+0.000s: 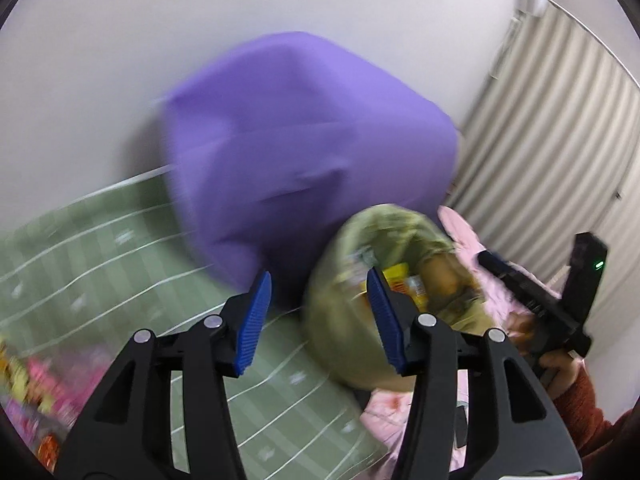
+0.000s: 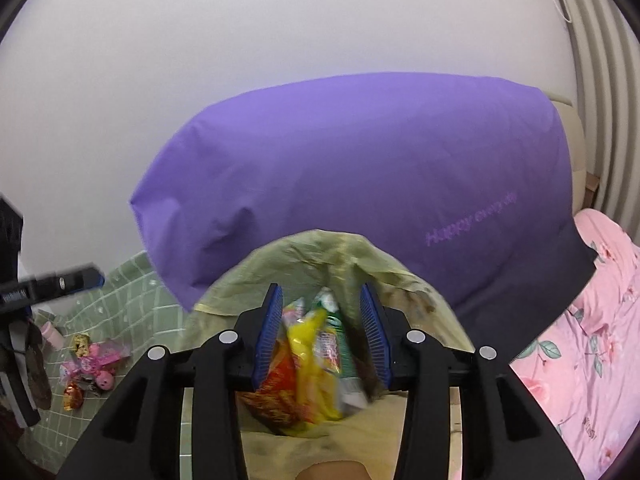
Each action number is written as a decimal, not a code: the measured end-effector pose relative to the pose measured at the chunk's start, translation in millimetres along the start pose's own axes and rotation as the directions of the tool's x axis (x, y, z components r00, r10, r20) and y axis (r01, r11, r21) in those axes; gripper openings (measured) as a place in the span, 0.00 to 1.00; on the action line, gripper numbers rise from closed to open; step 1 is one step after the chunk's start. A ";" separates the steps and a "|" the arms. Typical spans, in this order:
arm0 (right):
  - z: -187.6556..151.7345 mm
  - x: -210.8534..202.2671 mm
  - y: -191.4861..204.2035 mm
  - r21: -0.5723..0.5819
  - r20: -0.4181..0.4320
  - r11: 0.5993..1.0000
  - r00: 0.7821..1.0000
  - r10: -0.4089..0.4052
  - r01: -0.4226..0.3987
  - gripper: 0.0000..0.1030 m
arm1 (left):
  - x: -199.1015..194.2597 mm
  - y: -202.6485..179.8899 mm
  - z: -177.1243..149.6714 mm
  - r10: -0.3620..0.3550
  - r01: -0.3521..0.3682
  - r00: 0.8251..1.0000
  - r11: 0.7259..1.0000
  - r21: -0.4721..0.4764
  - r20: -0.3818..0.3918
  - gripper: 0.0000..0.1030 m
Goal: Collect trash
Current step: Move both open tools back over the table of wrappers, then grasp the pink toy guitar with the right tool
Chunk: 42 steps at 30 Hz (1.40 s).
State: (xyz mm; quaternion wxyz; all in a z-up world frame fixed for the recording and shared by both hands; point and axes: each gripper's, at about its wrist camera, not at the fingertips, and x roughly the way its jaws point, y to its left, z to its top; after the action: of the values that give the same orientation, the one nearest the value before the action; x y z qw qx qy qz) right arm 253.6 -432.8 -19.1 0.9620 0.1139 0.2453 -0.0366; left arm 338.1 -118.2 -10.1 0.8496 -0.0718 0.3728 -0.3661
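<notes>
A yellow-green trash bag (image 2: 320,256) gapes open right in front of my right gripper (image 2: 320,320), with colourful snack wrappers (image 2: 316,356) inside it. The right gripper's blue pads (image 2: 270,320) stand apart, over the bag's mouth, with wrappers between and below them; whether they touch any is unclear. My left gripper (image 1: 316,320) is open and empty above the green bedsheet (image 1: 120,264), just left of the bag (image 1: 352,320). More loose wrappers (image 2: 90,364) lie on the sheet at the left, and also show in the left wrist view (image 1: 28,392).
A big purple pillow (image 2: 360,184) leans on the white wall behind the bag. A pink floral quilt (image 2: 592,340) lies to the right. A striped curtain (image 1: 560,140) hangs at the far right. The right gripper body shows in the left wrist view (image 1: 552,304).
</notes>
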 end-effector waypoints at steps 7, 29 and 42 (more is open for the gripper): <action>6.0 5.3 70.6 -0.048 0.024 0.975 0.976 0.218 -0.217 0.48 | -75.8 103.0 -53.4 0.251 -0.244 0.967 0.960 -0.138 0.032 0.46; -91.9 78.8 310.4 -0.457 -0.407 0.666 0.805 0.432 -0.589 0.53 | -179.1 195.2 -206.3 0.460 -0.442 0.884 0.762 -0.473 -0.084 0.46; -132.1 117.3 347.5 -0.453 -0.470 0.623 0.764 0.442 -0.638 0.53 | -172.8 200.8 -183.1 0.438 -0.393 0.898 0.749 -0.533 -0.047 0.46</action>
State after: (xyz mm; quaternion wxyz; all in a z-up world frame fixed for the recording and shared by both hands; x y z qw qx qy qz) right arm 339.1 -65.6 -118.2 0.8606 -0.1166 0.3467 0.3544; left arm 248.2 171.1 -119.5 0.8705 -0.2332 0.4307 -0.0474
